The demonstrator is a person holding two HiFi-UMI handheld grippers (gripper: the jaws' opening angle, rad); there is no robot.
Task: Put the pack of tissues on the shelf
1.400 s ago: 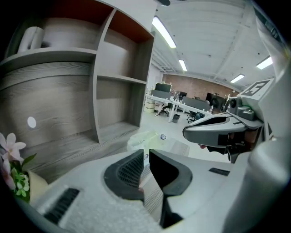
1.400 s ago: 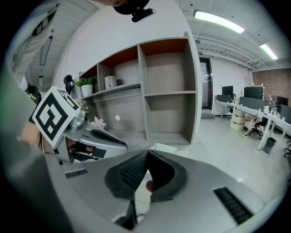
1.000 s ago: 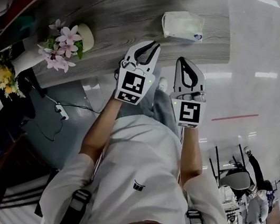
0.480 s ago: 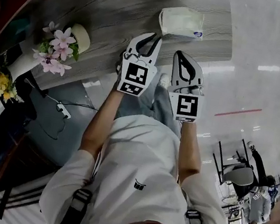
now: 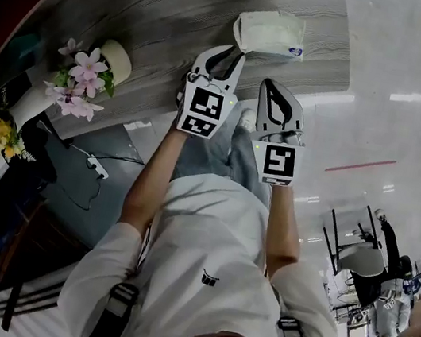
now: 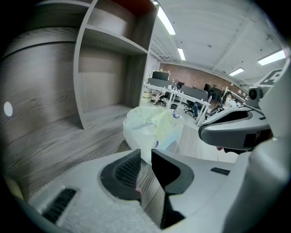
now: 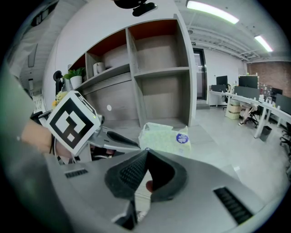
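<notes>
Over the counter's front edge, change: both tools sit closer to the pack of tissues than a second ago; the tips of the left gripper are now just beside the pack's near left corner, where a strip of wood showed between them before
Left tool: the left gripper's jaws stand a narrow slit apart, having just been opening, with nothing between them
Right tool: the right gripper has its jaw tips pressed together and holds nothing; it hangs beside the left one, further back from the pack
Task's thing: the pack lies flat on the grey wood-grain counter, near the front edge and toward the right end
Edges and room: glossy floor begins just past the counter's front edge and right end; bare wood runs from the pack back to the shelf
Containers: the shelf's open-fronted compartments face the pack; an upper board at its left carries a potted plant; further left on the counter, a white pot holds pink flowers
</notes>
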